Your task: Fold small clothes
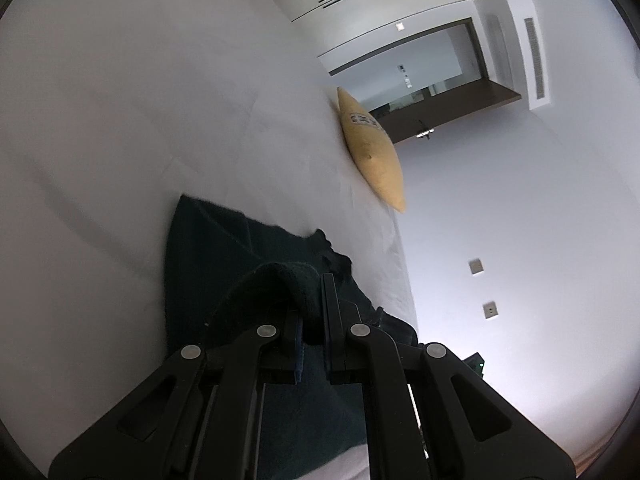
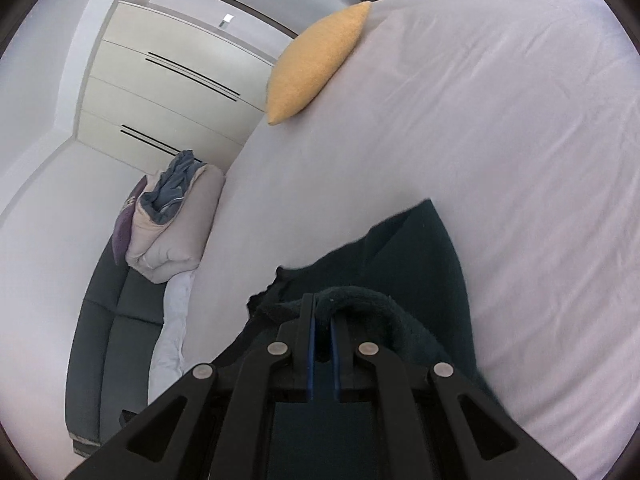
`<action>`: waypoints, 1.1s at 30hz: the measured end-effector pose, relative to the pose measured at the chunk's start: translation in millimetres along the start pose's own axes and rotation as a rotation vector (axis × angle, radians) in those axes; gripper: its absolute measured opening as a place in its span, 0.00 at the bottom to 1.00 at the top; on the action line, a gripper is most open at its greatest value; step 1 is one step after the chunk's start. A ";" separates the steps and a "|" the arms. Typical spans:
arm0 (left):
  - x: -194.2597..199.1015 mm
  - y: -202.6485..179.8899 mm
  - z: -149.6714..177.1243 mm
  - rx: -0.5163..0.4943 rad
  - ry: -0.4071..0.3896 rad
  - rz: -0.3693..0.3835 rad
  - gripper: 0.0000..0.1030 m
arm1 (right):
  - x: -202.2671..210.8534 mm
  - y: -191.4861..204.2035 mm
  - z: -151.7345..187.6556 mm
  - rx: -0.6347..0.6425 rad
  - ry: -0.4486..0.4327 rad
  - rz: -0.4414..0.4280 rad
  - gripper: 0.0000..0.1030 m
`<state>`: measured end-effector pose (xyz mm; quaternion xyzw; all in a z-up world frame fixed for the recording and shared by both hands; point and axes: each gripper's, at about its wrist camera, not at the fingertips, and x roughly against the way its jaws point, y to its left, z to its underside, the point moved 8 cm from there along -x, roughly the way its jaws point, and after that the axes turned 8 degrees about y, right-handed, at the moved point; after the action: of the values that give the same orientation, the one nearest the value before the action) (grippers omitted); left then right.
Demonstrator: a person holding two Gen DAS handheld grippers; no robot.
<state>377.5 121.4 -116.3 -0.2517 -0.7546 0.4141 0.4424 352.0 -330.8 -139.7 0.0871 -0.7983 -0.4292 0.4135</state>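
Note:
A dark teal garment [image 1: 212, 248] lies on the white bed sheet [image 1: 120, 120]. My left gripper [image 1: 310, 292] is shut on a thick ribbed edge of the garment and holds that edge raised above the flat part. In the right wrist view the same garment [image 2: 424, 248] spreads over the sheet [image 2: 500, 140]. My right gripper [image 2: 323, 308] is shut on another part of the ribbed edge, which arches over the right finger. The cloth below both grippers is hidden by the fingers.
A yellow cushion [image 1: 374, 152] lies at the bed's edge, also in the right wrist view [image 2: 316, 64]. A pile of folded bedding and blue clothes [image 2: 176, 216] rests on a dark sofa [image 2: 108, 320] beside the bed. Wardrobe doors [image 2: 160, 92] stand behind.

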 end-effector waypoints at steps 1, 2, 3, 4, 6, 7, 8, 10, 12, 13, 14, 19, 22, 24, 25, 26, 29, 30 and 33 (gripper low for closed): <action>-5.2 1.6 -4.2 0.000 0.003 -0.005 0.05 | -4.9 -2.5 -4.1 -0.006 0.003 0.007 0.07; -11.3 3.2 -10.0 -0.002 0.005 -0.018 0.05 | -9.8 -4.4 -7.7 -0.008 0.008 0.015 0.07; -16.2 4.2 -13.7 -0.004 0.008 -0.025 0.05 | -14.9 -6.3 -10.6 -0.007 0.015 0.027 0.07; -23.7 5.5 -20.9 -0.009 0.013 -0.036 0.05 | -19.8 -8.4 -12.8 -0.009 0.021 0.039 0.07; -34.9 7.1 -29.3 -0.021 0.017 -0.060 0.05 | -29.0 -13.6 -16.3 -0.019 0.030 0.053 0.07; -40.9 8.2 -33.9 -0.026 0.020 -0.069 0.05 | -31.8 -15.8 -18.0 -0.025 0.031 0.057 0.07; -46.2 9.7 -36.7 -0.031 0.022 -0.081 0.05 | -34.7 -19.1 -19.5 -0.034 0.032 0.062 0.07; -55.7 14.0 -40.4 -0.029 0.028 -0.091 0.05 | -39.0 -28.0 -22.5 -0.059 0.030 0.063 0.07; -63.5 20.2 -44.2 -0.021 0.033 -0.107 0.05 | -41.9 -34.3 -24.6 -0.078 0.027 0.064 0.07; -68.2 25.4 -46.8 -0.014 0.033 -0.117 0.05 | -43.2 -37.3 -25.5 -0.087 0.025 0.064 0.07; -72.2 31.4 -49.3 -0.004 0.035 -0.124 0.05 | -44.4 -39.4 -27.0 -0.093 0.023 0.061 0.07; -82.4 50.0 -54.7 0.026 0.033 -0.140 0.05 | -51.0 -43.9 -37.7 -0.118 0.010 0.049 0.07; -90.6 55.0 -60.6 0.020 0.030 -0.158 0.05 | -53.6 -43.0 -43.9 -0.126 -0.005 0.043 0.07; -98.4 58.1 -62.9 0.017 0.041 -0.170 0.06 | -56.6 -44.1 -47.8 -0.126 -0.010 0.048 0.07; -101.2 58.5 -61.7 0.022 0.050 -0.170 0.07 | -59.0 -45.5 -49.4 -0.124 -0.008 0.051 0.07; -107.1 61.2 -62.3 0.036 0.066 -0.161 0.07 | -61.5 -47.3 -50.3 -0.120 -0.003 0.056 0.07; -113.0 67.2 -62.4 0.089 0.103 -0.140 0.14 | -64.3 -52.3 -51.1 -0.127 0.002 0.036 0.20; -111.6 65.7 -63.8 0.090 0.101 -0.127 0.27 | -61.3 -51.5 -52.2 -0.132 -0.010 0.017 0.32; -94.4 56.9 -72.8 0.070 0.040 -0.106 0.76 | -42.0 -47.5 -58.5 -0.130 -0.076 -0.033 0.66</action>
<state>487.5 110.5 -188.6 -0.2041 -0.7430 0.4111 0.4871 411.8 -375.2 -183.4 0.0568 -0.7823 -0.4900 0.3804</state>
